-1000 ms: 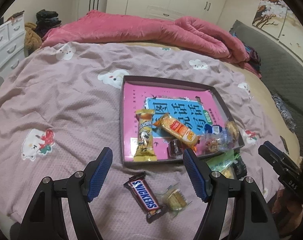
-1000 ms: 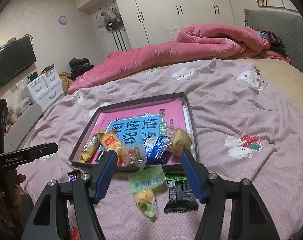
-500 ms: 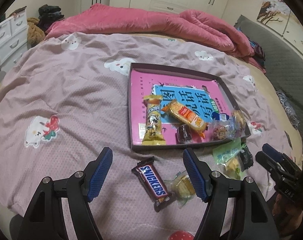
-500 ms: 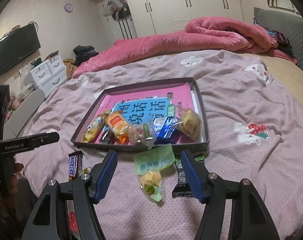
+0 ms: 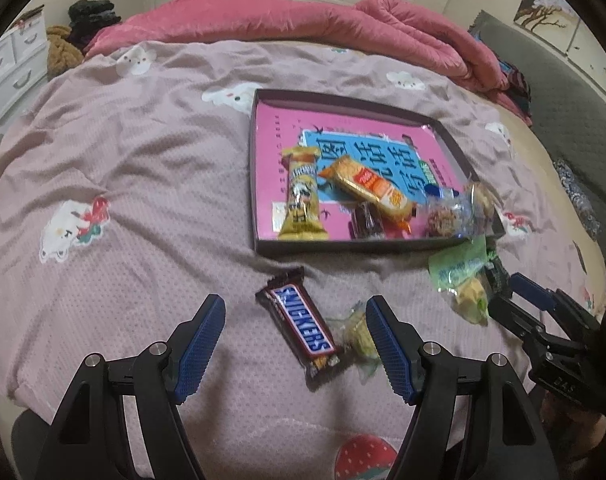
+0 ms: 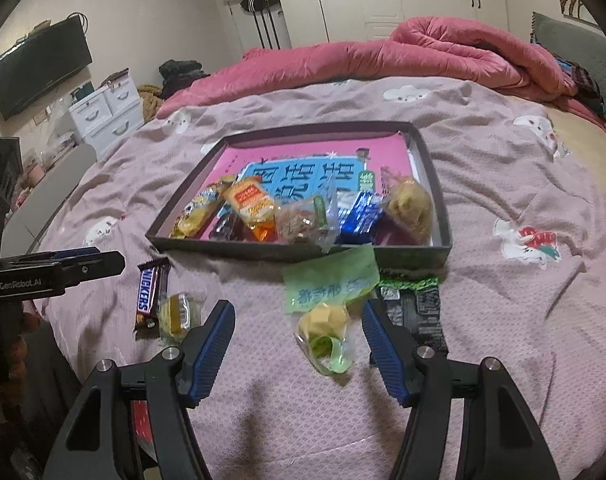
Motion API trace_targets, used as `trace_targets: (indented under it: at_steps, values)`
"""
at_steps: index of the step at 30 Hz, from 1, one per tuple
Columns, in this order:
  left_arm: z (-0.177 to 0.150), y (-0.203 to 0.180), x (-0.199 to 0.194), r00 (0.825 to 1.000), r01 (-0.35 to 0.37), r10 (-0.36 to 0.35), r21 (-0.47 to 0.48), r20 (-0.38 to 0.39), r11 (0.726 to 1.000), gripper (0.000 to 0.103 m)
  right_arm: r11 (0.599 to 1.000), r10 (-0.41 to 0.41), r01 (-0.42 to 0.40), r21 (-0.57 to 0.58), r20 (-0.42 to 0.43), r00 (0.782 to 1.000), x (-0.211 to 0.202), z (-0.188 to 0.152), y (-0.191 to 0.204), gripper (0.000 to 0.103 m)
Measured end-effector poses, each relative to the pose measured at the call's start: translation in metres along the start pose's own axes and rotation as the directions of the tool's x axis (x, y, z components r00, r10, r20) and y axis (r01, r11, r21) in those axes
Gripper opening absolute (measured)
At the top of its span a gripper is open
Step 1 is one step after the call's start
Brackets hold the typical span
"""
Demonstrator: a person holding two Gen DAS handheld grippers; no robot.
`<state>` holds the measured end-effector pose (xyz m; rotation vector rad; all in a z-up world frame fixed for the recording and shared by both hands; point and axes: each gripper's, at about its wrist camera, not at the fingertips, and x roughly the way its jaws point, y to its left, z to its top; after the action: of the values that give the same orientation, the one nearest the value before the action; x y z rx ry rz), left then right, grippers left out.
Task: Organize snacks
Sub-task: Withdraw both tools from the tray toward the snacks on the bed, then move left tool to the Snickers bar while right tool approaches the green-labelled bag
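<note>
Left gripper [image 5: 295, 344] low over the pink bedspread [image 5: 143, 184], jaws spread wide and holding nothing, with a Snickers bar [image 5: 299, 326] lying between the blue pads [image 5: 201, 344] and a small clear-wrapped yellow snack [image 5: 359, 334] just beside the bar, against the inner face of the right pad. Right gripper [image 6: 299, 352] likewise low, jaws spread and holding nothing, framing a clear bag with a green label [image 6: 329, 312]; dark green-edged packet [image 6: 417, 304] just beside it, partly behind the right pad. Beyond, on the bedspread, a shallow dark box [image 6: 437, 196] lined with a pink and blue sheet, holding a yellow bar [image 5: 303, 200], an orange cracker pack [image 5: 369, 188], a small dark candy [image 5: 365, 222], a clear cereal bag [image 6: 301, 222], a blue packet [image 6: 361, 212] and a yellowish bagged piece [image 6: 409, 204], all crowded at the near wall. Rumpled pink duvet [image 6: 383, 56] far behind
</note>
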<state>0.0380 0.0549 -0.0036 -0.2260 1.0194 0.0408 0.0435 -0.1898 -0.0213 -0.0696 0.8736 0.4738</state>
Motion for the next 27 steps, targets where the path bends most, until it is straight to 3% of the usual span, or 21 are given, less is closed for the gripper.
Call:
trace_targets:
  at_steps: [18, 27]
  values:
    - [-0.013, 0.010, 0.024, 0.993, -0.014, 0.006, -0.067, -0.118, 0.998, 0.075, 0.999, -0.004, 0.002, -0.037, -0.055, 0.998, 0.015, -0.007, 0.007, 0.066]
    - [-0.012, 0.022, 0.030, 0.992, -0.007, -0.008, -0.118, -0.124, 0.993, 0.075, 0.997, -0.050, 0.046, -0.060, -0.066, 0.997, 0.029, -0.010, 0.004, 0.066]
